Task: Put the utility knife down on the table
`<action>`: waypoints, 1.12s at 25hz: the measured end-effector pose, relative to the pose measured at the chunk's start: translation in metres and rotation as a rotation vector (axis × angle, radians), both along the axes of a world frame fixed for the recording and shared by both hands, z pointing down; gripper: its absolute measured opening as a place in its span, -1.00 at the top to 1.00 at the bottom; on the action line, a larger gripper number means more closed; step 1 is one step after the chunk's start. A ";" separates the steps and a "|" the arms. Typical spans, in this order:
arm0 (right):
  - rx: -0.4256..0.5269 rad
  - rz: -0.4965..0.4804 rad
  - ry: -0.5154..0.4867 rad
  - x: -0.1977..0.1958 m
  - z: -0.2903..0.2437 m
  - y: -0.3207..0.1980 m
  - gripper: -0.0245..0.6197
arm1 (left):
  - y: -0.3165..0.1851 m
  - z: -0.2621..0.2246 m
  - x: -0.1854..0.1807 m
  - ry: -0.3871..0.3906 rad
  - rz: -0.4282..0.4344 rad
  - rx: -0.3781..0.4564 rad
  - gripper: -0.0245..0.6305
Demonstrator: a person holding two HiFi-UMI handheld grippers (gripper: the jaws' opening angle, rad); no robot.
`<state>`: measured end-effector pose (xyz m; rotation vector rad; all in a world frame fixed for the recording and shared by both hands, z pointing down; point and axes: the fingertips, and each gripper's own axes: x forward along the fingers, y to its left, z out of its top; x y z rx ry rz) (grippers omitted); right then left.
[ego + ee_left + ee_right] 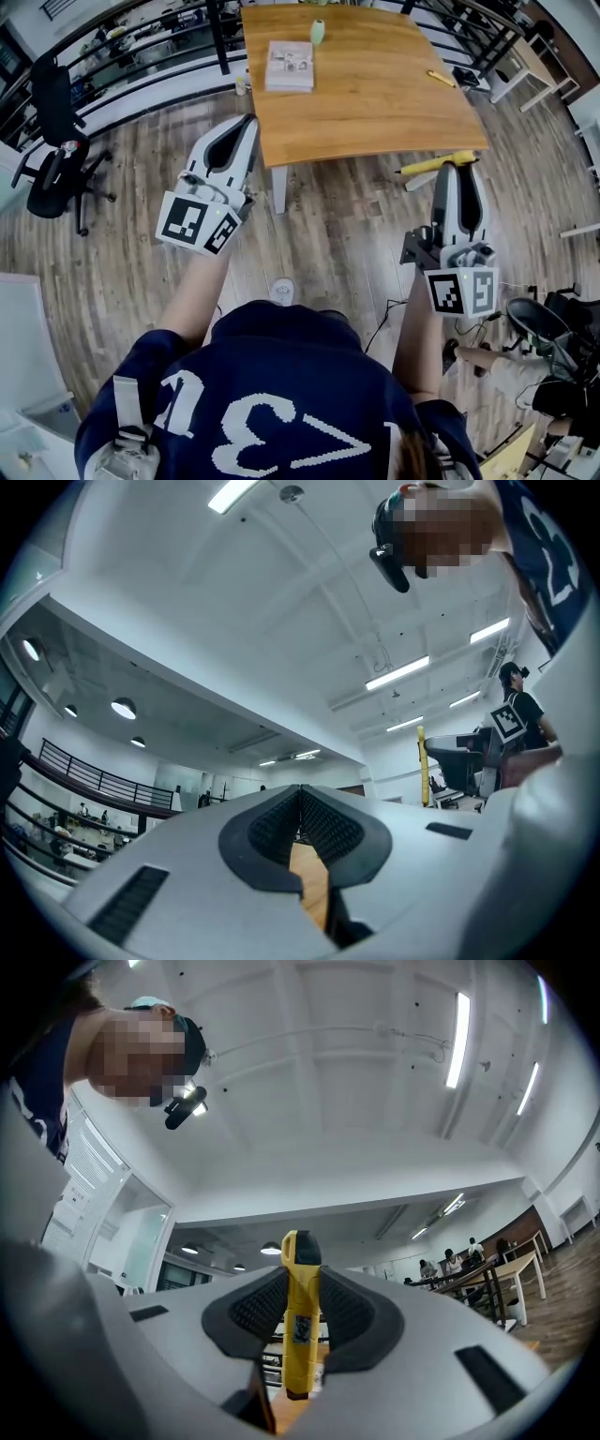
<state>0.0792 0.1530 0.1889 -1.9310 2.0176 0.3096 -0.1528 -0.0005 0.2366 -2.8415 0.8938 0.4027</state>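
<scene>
Right gripper clamps the yellow knife between its 2 jaws, seemingly just short of the table

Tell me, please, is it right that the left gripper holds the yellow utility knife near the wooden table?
Wrong gripper: the right gripper holds the yellow utility knife near the wooden table, as the right gripper view shows.

A black office chair stands on the wood floor; farther off lies perhaps a booklet.
</scene>
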 end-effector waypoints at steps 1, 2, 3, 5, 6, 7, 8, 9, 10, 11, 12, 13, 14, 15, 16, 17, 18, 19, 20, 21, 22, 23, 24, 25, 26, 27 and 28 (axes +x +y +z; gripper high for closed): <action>-0.008 0.000 0.000 0.001 0.002 -0.006 0.57 | -0.006 0.003 0.001 -0.003 0.000 -0.006 0.88; -0.015 0.001 0.000 0.002 0.003 -0.012 0.57 | -0.012 0.006 0.001 -0.006 0.000 -0.012 0.88; -0.019 0.002 -0.001 0.004 0.005 -0.017 0.57 | -0.017 0.009 0.002 -0.009 -0.001 -0.019 0.88; -0.024 0.001 -0.005 0.010 0.007 -0.027 0.57 | -0.027 0.015 0.005 -0.012 -0.005 -0.032 0.88; -0.026 -0.001 -0.007 0.013 0.009 -0.033 0.57 | -0.031 0.018 0.008 -0.014 -0.009 -0.038 0.88; -0.028 -0.004 -0.009 0.017 0.010 -0.039 0.57 | -0.036 0.021 0.011 -0.016 -0.013 -0.043 0.88; -0.029 -0.008 -0.012 0.022 0.011 -0.045 0.57 | -0.041 0.023 0.013 -0.018 -0.018 -0.047 0.87; -0.029 -0.013 -0.014 0.026 0.012 -0.052 0.57 | -0.046 0.025 0.016 -0.020 -0.023 -0.050 0.88; -0.027 -0.018 -0.015 0.031 0.012 -0.060 0.57 | -0.053 0.025 0.020 -0.021 -0.029 -0.051 0.88; -0.025 -0.024 -0.016 0.036 0.012 -0.069 0.57 | -0.059 0.026 0.023 -0.021 -0.036 -0.051 0.87; -0.023 -0.032 -0.016 0.042 0.012 -0.078 0.57 | -0.066 0.026 0.027 -0.021 -0.045 -0.049 0.88; -0.022 -0.041 -0.016 0.047 0.012 -0.087 0.57 | -0.073 0.026 0.030 -0.021 -0.057 -0.048 0.88; -0.023 -0.052 -0.016 0.053 0.012 -0.097 0.57 | -0.081 0.026 0.034 -0.020 -0.069 -0.049 0.88; -0.024 -0.063 -0.016 0.060 0.012 -0.107 0.57 | -0.089 0.026 0.039 -0.019 -0.082 -0.050 0.88; -0.024 -0.075 -0.017 0.067 0.011 -0.116 0.57 | -0.097 0.025 0.043 -0.019 -0.095 -0.051 0.87; -0.023 -0.086 -0.016 0.075 0.009 -0.126 0.57 | -0.105 0.023 0.049 -0.018 -0.108 -0.049 0.88; -0.020 -0.098 -0.013 0.082 0.007 -0.136 0.57 | -0.113 0.021 0.055 -0.015 -0.123 -0.046 0.88; -0.018 -0.112 -0.009 0.090 0.006 -0.146 0.57 | -0.122 0.019 0.060 -0.011 -0.140 -0.041 0.87; -0.017 -0.128 -0.005 0.098 0.005 -0.157 0.57 | -0.130 0.017 0.066 -0.006 -0.158 -0.037 0.87; -0.017 -0.143 -0.002 0.106 0.004 -0.166 0.57 | -0.136 0.015 0.071 -0.003 -0.175 -0.035 0.88; -0.018 -0.158 0.000 0.115 0.004 -0.175 0.57 | -0.142 0.014 0.077 -0.002 -0.190 -0.033 0.88; -0.018 -0.171 0.000 0.123 0.003 -0.184 0.57 | -0.148 0.013 0.082 -0.003 -0.204 -0.030 0.88; -0.016 -0.182 -0.001 0.130 0.002 -0.193 0.57 | -0.154 0.013 0.087 -0.004 -0.217 -0.028 0.88; -0.015 -0.192 -0.003 0.138 0.001 -0.201 0.57 | -0.160 0.012 0.091 -0.005 -0.230 -0.025 0.88; -0.014 -0.202 -0.006 0.144 0.001 -0.209 0.57 | -0.165 0.011 0.095 -0.005 -0.244 -0.025 0.88; -0.015 -0.211 -0.009 0.150 0.001 -0.217 0.57 | -0.170 0.012 0.098 -0.005 -0.256 -0.027 0.87; -0.017 -0.219 -0.015 0.155 0.003 -0.223 0.57 | -0.174 0.013 0.101 -0.007 -0.266 -0.032 0.88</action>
